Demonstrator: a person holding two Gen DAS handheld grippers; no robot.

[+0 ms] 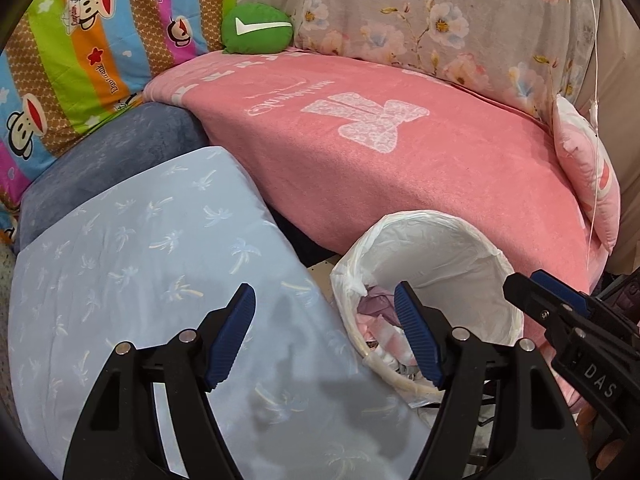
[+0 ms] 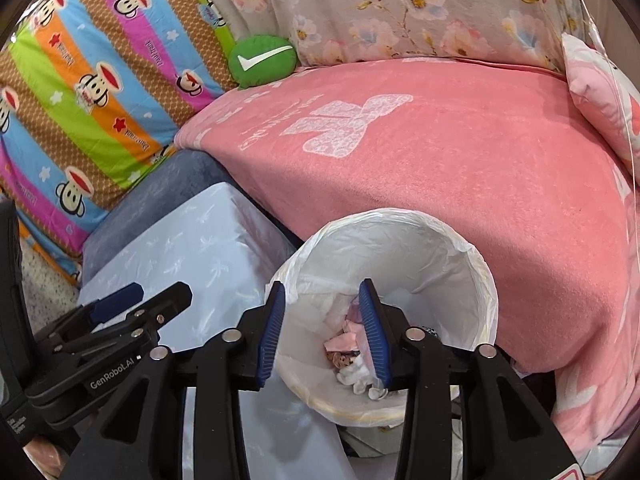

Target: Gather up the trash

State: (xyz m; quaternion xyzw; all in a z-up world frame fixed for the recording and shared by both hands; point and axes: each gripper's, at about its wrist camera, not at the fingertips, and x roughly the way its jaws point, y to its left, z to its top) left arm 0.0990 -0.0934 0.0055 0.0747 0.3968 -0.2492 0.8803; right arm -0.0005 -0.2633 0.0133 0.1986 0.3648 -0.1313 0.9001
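Cushions (image 1: 152,240) and pink blanket (image 2: 440,168) crowd the lined bin (image 2: 486,280); both hand-held grippers, left (image 1: 324,320) and right (image 2: 322,320), gape empty.

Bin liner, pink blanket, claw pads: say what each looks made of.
Bin liner: thin white plastic film, slightly glossy, going by its crinkles and translucent folds over the rim.
Pink blanket: soft fleece or terry-like cloth, matte, with a fuzzy nap and a paler woven-in bow pattern.
Claw pads: blue ribbed rubber or soft plastic, judging by the fine ridges; which one is unclear.
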